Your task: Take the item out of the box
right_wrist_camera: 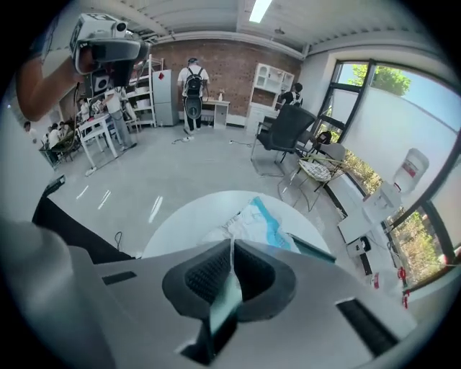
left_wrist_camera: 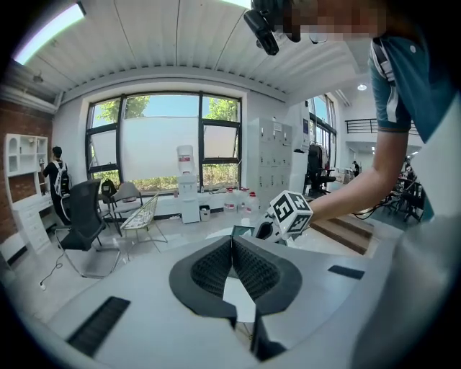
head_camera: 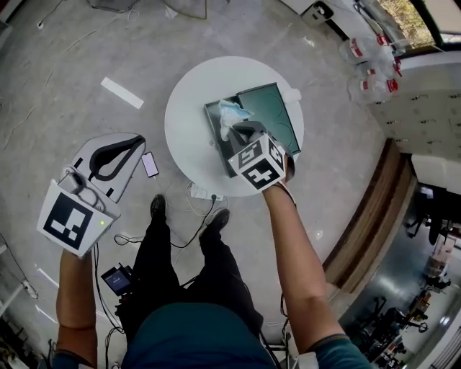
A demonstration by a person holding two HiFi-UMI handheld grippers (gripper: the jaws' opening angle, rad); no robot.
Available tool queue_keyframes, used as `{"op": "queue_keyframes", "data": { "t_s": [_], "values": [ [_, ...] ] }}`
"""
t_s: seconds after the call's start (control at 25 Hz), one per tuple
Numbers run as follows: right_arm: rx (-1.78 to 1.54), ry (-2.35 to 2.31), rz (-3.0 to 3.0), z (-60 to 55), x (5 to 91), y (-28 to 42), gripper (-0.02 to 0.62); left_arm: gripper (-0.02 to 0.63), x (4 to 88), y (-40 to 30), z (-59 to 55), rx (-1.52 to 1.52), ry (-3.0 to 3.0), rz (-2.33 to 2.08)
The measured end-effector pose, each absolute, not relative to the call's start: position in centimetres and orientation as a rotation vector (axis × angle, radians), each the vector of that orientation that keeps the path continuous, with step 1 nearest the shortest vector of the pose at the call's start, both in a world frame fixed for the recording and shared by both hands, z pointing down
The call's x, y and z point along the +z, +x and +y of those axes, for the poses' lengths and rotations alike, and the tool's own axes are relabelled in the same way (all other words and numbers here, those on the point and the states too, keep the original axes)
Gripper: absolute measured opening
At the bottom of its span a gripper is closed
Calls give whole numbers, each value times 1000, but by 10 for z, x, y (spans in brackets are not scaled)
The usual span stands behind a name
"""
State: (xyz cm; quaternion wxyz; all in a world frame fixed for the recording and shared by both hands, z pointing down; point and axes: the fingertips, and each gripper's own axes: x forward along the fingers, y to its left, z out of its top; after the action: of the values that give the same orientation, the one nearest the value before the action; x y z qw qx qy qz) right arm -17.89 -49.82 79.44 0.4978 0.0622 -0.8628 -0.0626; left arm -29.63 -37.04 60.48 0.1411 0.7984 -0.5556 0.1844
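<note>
Extraction begun: right gripper (head_camera: 239, 135) is pinched on the bag (head_camera: 232, 115), apparently its edge; bag not yet clear of box (head_camera: 274, 108), mid-bench (head_camera: 187, 101). Left gripper (head_camera: 134, 145) closed, empty, off-bench.

Daylight floods from the windows (left_wrist_camera: 155, 137), eleven o'clock in the left gripper view; a ceiling lamp (right_wrist_camera: 259, 9) glows at twelve in the right. Both views bulge, with black rims.
</note>
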Motion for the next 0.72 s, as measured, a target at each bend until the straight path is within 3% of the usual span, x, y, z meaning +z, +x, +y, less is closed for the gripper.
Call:
{"op": "queue_keyframes", "data": {
  "t_s": [0.72],
  "values": [
    [-69,417,-2421,-446,528,-118,44,20,450,-244,-342,557,2468,-1640]
  ]
}}
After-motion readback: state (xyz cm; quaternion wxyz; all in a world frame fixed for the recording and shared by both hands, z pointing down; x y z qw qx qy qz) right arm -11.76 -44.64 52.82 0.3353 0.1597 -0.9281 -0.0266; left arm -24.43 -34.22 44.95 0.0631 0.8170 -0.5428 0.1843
